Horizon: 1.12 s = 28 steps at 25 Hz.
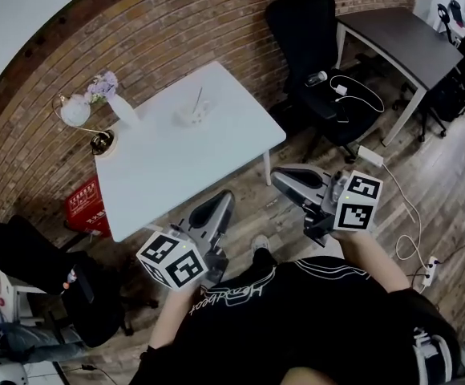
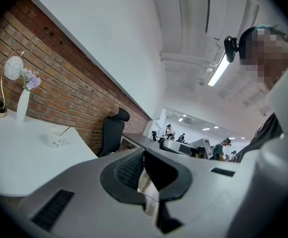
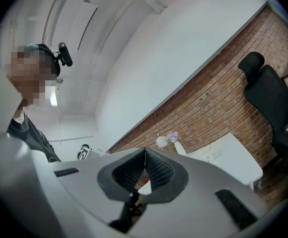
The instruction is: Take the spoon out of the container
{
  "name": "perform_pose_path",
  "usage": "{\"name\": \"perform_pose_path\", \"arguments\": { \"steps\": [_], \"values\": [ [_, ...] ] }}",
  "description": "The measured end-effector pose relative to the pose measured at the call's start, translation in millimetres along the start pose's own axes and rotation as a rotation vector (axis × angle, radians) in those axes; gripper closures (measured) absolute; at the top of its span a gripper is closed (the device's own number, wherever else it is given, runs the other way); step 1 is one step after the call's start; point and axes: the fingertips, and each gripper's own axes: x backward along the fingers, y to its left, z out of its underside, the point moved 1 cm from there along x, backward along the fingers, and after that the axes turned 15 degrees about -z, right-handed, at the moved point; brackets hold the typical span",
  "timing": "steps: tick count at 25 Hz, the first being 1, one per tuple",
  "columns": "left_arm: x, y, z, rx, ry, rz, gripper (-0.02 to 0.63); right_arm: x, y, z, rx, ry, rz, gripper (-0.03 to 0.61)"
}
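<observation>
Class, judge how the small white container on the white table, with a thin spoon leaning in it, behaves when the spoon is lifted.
The small white container looks squat, so it probably stays upright, yet it seems light and may slide on the smooth white table. The thin spoon leans to one side, so a sideways pull could tip the container.

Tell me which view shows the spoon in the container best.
The head view: the spoon stands leaning in the white container on the table, seen from above. The left gripper view shows both small, side-on; the right gripper view shows barely a speck.
</observation>
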Motion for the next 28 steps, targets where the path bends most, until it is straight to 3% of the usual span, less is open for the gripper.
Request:
{"name": "perform_pose_path", "arguments": {
  "steps": [14,21,28],
  "values": [
    [-101,166,-92,0.024,-0.002,-0.023,0.604,-121,-166,-46,0.003,0.049,0.043,0.581],
    [-121,204,-91,-0.001,0.007,-0.051,0.604,-138,-203,-41,0.001,0.069,0.075,0.581],
    [-145,243,-89,0.05,0.026,-0.092,0.604,-154,-248,-34,-0.04,0.107,0.078,0.581]
  ]
}}
